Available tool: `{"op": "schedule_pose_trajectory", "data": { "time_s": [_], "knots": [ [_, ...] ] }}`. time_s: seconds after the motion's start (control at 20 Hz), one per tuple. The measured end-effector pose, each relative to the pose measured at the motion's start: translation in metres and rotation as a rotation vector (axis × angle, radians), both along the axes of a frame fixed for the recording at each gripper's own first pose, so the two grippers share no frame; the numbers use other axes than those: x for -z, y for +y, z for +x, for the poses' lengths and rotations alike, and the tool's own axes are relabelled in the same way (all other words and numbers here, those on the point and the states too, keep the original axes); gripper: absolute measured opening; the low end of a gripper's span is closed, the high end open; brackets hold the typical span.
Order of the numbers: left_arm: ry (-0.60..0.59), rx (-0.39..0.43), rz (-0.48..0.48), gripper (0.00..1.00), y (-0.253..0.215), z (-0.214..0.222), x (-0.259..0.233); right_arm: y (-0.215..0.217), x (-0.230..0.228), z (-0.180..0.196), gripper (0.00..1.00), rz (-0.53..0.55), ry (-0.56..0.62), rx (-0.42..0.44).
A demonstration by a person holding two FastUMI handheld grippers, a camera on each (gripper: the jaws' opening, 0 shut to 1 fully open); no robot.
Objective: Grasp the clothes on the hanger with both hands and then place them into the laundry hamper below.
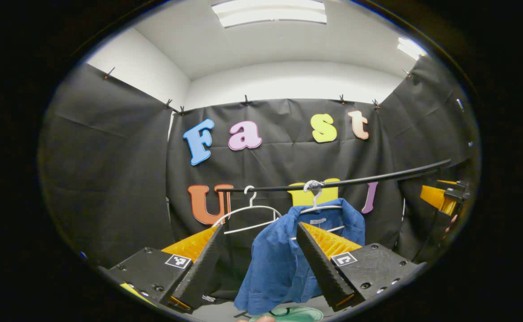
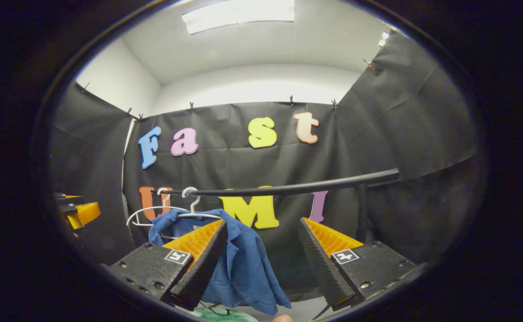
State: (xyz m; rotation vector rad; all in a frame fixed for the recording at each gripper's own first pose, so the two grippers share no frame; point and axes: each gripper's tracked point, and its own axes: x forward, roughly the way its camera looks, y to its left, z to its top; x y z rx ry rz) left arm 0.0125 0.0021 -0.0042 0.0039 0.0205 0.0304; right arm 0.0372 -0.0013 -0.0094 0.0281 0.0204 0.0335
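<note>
Two white hangers hang on the black rail (image 1: 333,182); the empty hanger (image 1: 248,214) sits beside the one carrying the blue shirt (image 1: 279,264). Left gripper (image 1: 261,264) has its fingers spread wide, nothing between them, the shirt ahead and well apart. Right gripper (image 2: 261,264) is likewise wide and empty, with the shirt (image 2: 243,268) ahead, off toward its left finger. Green hamper rim (image 1: 288,314) shows below the shirt, near the fingertips.
</note>
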Motion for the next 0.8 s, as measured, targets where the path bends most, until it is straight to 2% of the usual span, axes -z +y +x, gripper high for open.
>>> {"op": "schedule_pose_trajectory", "data": {
  "time_s": [0.25,0.8],
  "knots": [
    [-0.037,0.005,0.006,0.99,-0.008,0.003,-0.007,0.011,0.003,0.008,1.0,0.009,-0.002,-0.032],
    [-0.045,0.0,0.018,0.99,0.013,0.014,-0.003,0.043,0.013,0.016,1.0,-0.009,-0.001,-0.018]
  ]
}}
